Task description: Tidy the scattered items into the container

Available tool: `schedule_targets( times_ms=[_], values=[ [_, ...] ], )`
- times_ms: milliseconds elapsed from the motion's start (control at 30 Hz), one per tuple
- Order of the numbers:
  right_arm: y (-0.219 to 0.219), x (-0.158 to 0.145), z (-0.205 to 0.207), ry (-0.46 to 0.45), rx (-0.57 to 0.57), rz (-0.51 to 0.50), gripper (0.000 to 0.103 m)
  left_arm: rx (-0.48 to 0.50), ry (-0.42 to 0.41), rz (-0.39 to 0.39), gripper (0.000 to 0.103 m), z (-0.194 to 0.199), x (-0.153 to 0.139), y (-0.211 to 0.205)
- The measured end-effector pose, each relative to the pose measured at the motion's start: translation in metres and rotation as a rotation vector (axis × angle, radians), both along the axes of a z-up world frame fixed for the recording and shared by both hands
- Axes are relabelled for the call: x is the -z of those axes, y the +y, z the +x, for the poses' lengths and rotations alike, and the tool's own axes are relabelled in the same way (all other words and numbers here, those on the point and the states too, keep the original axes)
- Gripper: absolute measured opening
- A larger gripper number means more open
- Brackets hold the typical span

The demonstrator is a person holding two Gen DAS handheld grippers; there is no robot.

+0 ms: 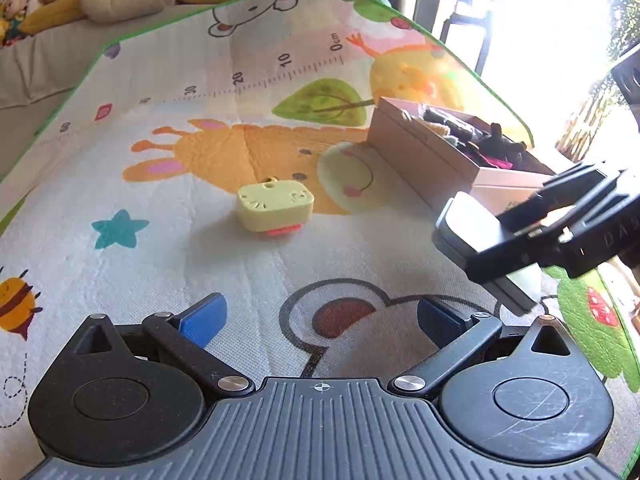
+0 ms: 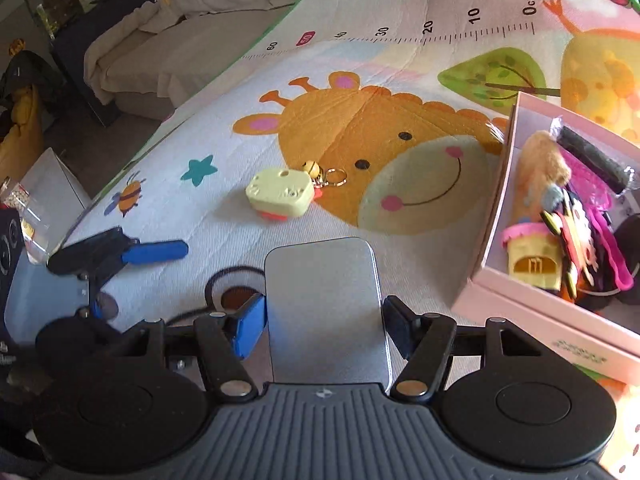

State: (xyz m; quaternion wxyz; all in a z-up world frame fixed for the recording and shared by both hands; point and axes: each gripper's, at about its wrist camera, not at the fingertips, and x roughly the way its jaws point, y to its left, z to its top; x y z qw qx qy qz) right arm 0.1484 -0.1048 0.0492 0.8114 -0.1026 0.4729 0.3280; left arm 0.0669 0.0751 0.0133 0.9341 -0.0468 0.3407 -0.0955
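**Flat tin held, one toy loose: risks on the way to the box**

We take the pink rectangular cardboard box (image 2: pixel 496 216) as landmark; it sits on the cartoon-print play mat (image 2: pixel 224 184), already holding a pile of small toys. Largest risk: the box wall. We judge that if the carried item comes in low it could clip the near rim and shove or tip the light box.

Next, the flat silver rounded-rectangle metal tin (image 2: pixel 326 304): it hangs left of the box, above the mat, clamped across its width by the right gripper (image 2: pixel 324 330). The blue pads bite only near its bottom end, so we think a quick swing could let it pivot or slide out.

The left gripper (image 1: pixel 320 316), well left of the box, has jaws wide apart with nothing between.

Smallest: the pale yellow rounded-square plastic toy with a red underside (image 2: pixel 280 194), lying on the mat left of the box, trails a bell and keyring (image 2: pixel 326 174); we expect those could snag or dangle on pickup.
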Motion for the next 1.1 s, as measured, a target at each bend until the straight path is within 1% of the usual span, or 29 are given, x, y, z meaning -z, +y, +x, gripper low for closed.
schedule_targets(
  times_ms=[67,100,167,233,300,367,433,467,500,567,667,700,733,767,800,833,900,967,1000,1033,1067,1100],
  values=[
    [-0.012,0.002,-0.012,-0.028,0.012,-0.044,0.065,0.000,-0.010,-0.007,0.103,0.002,-0.001,-0.008],
    [-0.020,0.001,-0.013,-0.035,0.033,-0.050,0.065,0.004,-0.017,-0.012,0.103,0.002,-0.001,-0.012],
    [-0.038,-0.006,-0.009,-0.064,0.087,-0.028,0.065,0.005,-0.024,-0.015,0.103,0.005,0.000,-0.021],
    [-0.056,-0.019,0.004,-0.122,0.153,-0.009,0.065,0.003,-0.032,-0.034,0.103,0.007,0.001,-0.027],
    [-0.073,-0.031,0.029,-0.188,0.238,0.002,0.065,0.005,-0.045,-0.065,0.103,0.009,0.002,-0.030],
    [-0.087,-0.037,0.062,-0.226,0.328,0.015,0.065,0.004,-0.061,-0.076,0.103,0.011,0.002,-0.032],
    [-0.093,-0.036,0.095,-0.264,0.382,-0.015,0.063,-0.002,-0.071,-0.076,0.103,0.013,0.002,-0.032],
    [-0.092,-0.031,0.112,-0.271,0.393,-0.041,0.057,-0.006,-0.071,-0.079,0.103,0.014,0.002,-0.031],
    [-0.091,-0.026,0.126,-0.267,0.392,-0.061,0.053,-0.009,-0.068,-0.083,0.103,0.016,0.003,-0.029],
    [-0.084,-0.011,0.151,-0.242,0.360,-0.103,0.051,-0.020,-0.053,-0.088,0.103,0.017,0.007,-0.025],
    [-0.066,0.010,0.172,-0.275,0.298,-0.205,0.051,-0.041,-0.034,-0.094,0.103,0.019,0.013,-0.020],
    [-0.061,0.014,0.175,-0.278,0.274,-0.223,0.040,-0.041,-0.038,-0.103,0.103,0.018,0.013,-0.019],
    [-0.059,0.014,0.176,-0.273,0.261,-0.224,0.035,-0.041,-0.041,-0.107,0.103,0.017,0.013,-0.018],
    [-0.058,0.010,0.175,-0.274,0.256,-0.222,0.024,-0.041,-0.041,-0.109,0.103,0.017,0.013,-0.018],
    [-0.059,0.004,0.174,-0.284,0.258,-0.217,0.020,-0.041,-0.041,-0.110,0.103,0.017,0.013,-0.018],
    [-0.063,-0.004,0.173,-0.289,0.266,-0.199,0.019,-0.041,-0.042,-0.108,0.103,0.018,0.014,-0.018],
    [-0.079,-0.021,0.176,-0.253,0.327,-0.135,0.019,-0.035,-0.043,-0.111,0.103,0.019,0.014,-0.019],
    [-0.102,-0.030,0.188,-0.164,0.435,-0.080,0.020,-0.033,-0.042,-0.114,0.103,0.019,0.014,-0.019],
    [-0.113,-0.031,0.192,-0.134,0.476,-0.051,0.030,-0.033,-0.043,-0.117,0.103,0.018,0.014,-0.018],
    [-0.123,-0.031,0.195,-0.123,0.508,-0.034,0.038,-0.034,-0.043,-0.120,0.103,0.018,0.014,-0.018],
    [-0.132,-0.031,0.196,-0.134,0.545,-0.034,0.049,-0.037,-0.043,-0.122,0.103,0.017,0.014,-0.018],
    [-0.142,-0.031,0.194,-0.153,0.577,-0.035,0.051,-0.039,-0.044,-0.123,0.103,0.017,0.014,-0.018]
  ],
)
